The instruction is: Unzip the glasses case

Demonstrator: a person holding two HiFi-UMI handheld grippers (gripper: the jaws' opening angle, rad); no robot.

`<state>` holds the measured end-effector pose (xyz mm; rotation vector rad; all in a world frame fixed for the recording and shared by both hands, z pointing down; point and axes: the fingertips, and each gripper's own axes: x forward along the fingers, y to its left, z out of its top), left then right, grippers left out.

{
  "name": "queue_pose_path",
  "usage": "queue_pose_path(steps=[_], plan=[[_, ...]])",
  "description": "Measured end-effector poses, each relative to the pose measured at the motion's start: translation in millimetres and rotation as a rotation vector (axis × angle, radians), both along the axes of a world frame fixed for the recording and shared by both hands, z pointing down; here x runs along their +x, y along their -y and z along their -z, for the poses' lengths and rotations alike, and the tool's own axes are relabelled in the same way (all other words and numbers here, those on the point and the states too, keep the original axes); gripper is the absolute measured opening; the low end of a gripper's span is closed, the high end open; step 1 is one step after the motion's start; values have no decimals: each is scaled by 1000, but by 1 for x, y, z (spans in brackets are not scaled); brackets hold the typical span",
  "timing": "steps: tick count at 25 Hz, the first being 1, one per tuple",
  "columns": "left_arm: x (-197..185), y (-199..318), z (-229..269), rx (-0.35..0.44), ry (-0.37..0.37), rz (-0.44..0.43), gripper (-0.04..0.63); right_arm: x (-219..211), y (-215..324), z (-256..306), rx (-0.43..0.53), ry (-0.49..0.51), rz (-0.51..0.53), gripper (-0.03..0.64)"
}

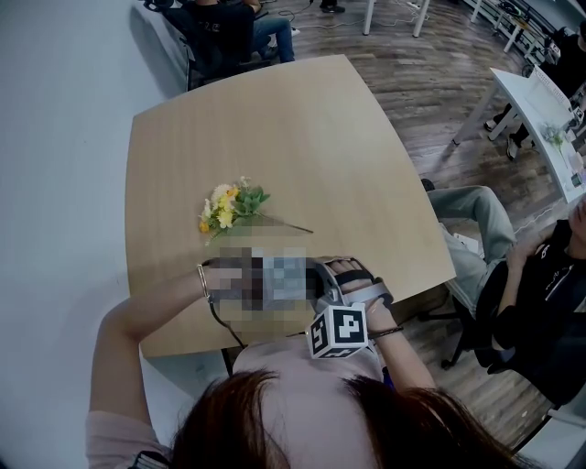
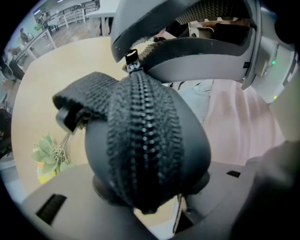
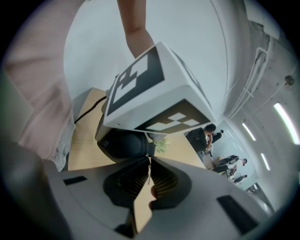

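A black glasses case (image 2: 145,140) with a closed zip down its middle sits between the jaws of my left gripper (image 2: 145,185), which is shut on its sides. The small zip pull (image 2: 131,56) stands at the case's far end. My right gripper (image 2: 187,42) reaches in from above and its ribbed pads are shut on that pull. In the right gripper view the jaws of my right gripper (image 3: 150,166) meet on the thin pull (image 3: 149,161), with the case (image 3: 124,143) just beyond. In the head view both hands are at the table's near edge; a mosaic patch hides the left gripper and case.
A small bunch of yellow flowers (image 1: 231,206) lies on the wooden table (image 1: 275,119), just beyond my hands. A person sits in a chair to the right (image 1: 540,293), another at the far side (image 1: 229,27). A white table (image 1: 540,119) stands far right.
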<state>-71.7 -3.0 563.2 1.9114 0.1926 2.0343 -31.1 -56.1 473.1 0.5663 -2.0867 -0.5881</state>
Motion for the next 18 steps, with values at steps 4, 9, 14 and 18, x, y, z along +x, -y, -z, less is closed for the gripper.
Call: queue_pose_path(steps=[4,9,14,18], plan=[[2,-1,0,-5,-10,18,235,0,0,1,4,3,0,20],[9,10,1,53,-62,50,236,3,5,5,11,52,-41,20],[17,17,-1,102,-130,119,236,5,10,5,24,61,-58,27],[18,16,-2,118,-154,145,236,5,9,2,8,70,-59,32]])
